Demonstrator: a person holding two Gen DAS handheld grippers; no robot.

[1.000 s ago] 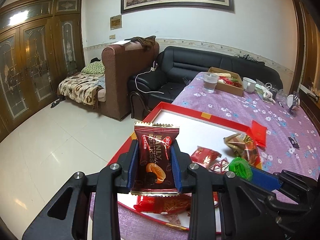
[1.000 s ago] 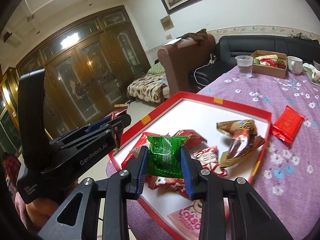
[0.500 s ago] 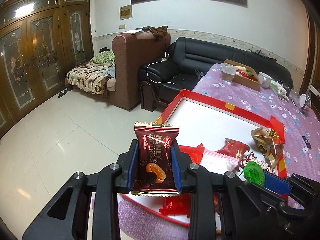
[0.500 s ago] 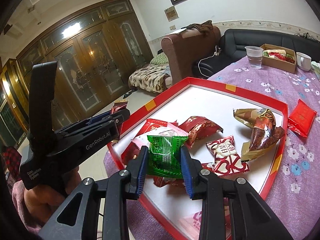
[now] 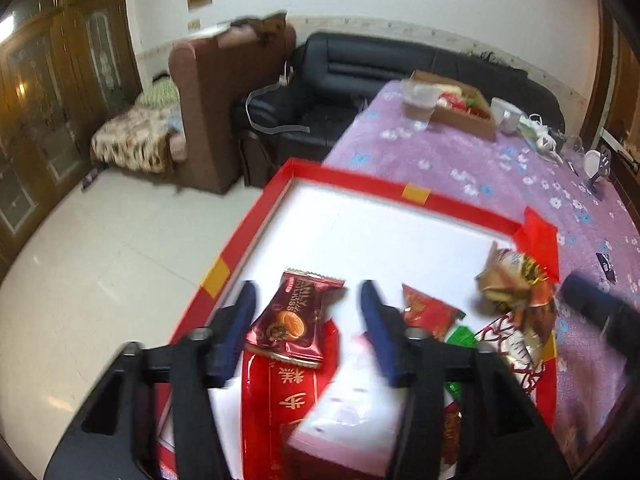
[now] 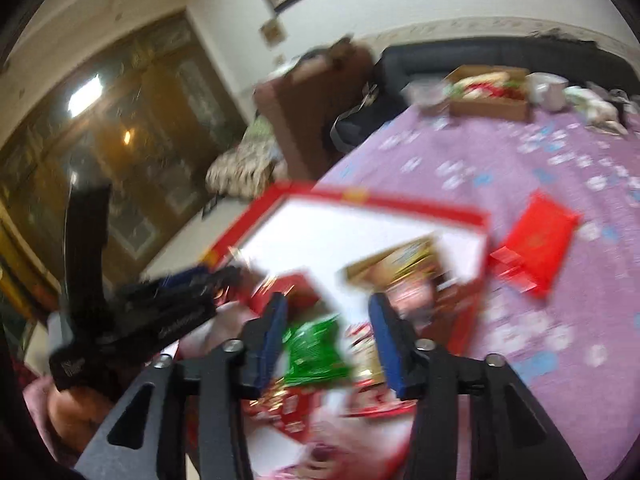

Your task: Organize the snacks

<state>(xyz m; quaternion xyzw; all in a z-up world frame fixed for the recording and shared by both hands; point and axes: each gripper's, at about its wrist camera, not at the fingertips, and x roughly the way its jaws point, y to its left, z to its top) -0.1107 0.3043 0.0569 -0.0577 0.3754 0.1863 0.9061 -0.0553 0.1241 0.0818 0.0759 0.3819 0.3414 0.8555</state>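
In the left wrist view, the left gripper (image 5: 306,322) is standing over the near corner of the red tray (image 5: 360,196), its jaws having just been opening; the dark brown chocolate packet (image 5: 294,318) is lying between the blue pads but no longer pressed by them, tilting with its long axis running away from the camera and leaning toward the right, its lower end resting on a long red packet (image 5: 280,396) underneath. So the packet is lying directly ahead of and below this gripper, and the left hand is the nearer one to it; the tip of the right gripper (image 5: 600,312) is showing only at the right edge. Countable here are one brown packet, one long red packet, one pink-and-white packet (image 5: 352,408), one small red packet (image 5: 430,314), one gold crumpled wrapper (image 5: 512,280) and a sliver of green. In the right wrist view, heavily blurred, the right gripper (image 6: 326,330) is likewise loosened, its jaws having just been opening, and the green packet (image 6: 316,350) is sitting between the pads, close to the left one and clear of the right, dropping toward the heap in the tray (image 6: 420,206). The left gripper (image 6: 172,304) is lying just to the left. One flat red packet (image 6: 536,240) is lying outside the tray on the purple tablecloth (image 6: 540,320), and one cardboard box (image 6: 488,100) is standing at the far end.
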